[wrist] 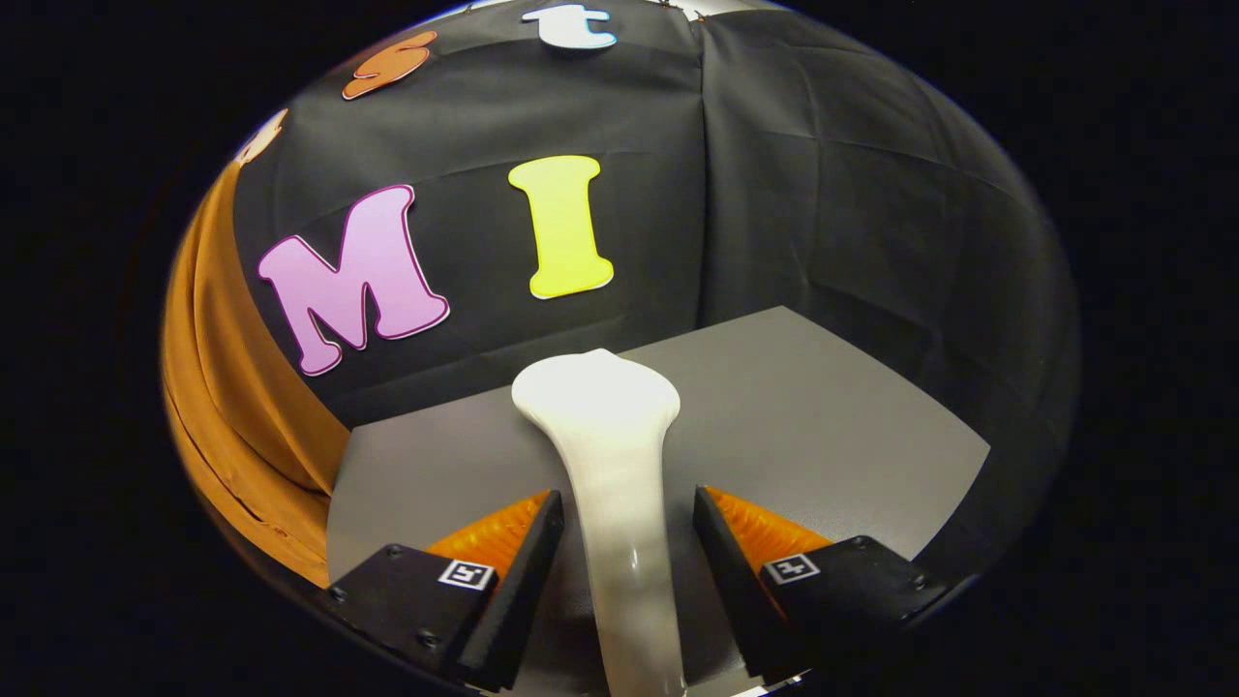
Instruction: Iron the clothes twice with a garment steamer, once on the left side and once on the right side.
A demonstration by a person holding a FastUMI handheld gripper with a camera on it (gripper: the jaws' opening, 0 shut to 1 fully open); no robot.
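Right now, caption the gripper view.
Open gripper straddles white garment steamer on grey table; orange garment hangs alongside.

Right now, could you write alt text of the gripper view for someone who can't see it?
A white garment steamer lies on a grey table, its handle running between the gripper's two open fingers, which do not visibly press on it. Orange clothes hang beside the table against the booth's black cloth wall.
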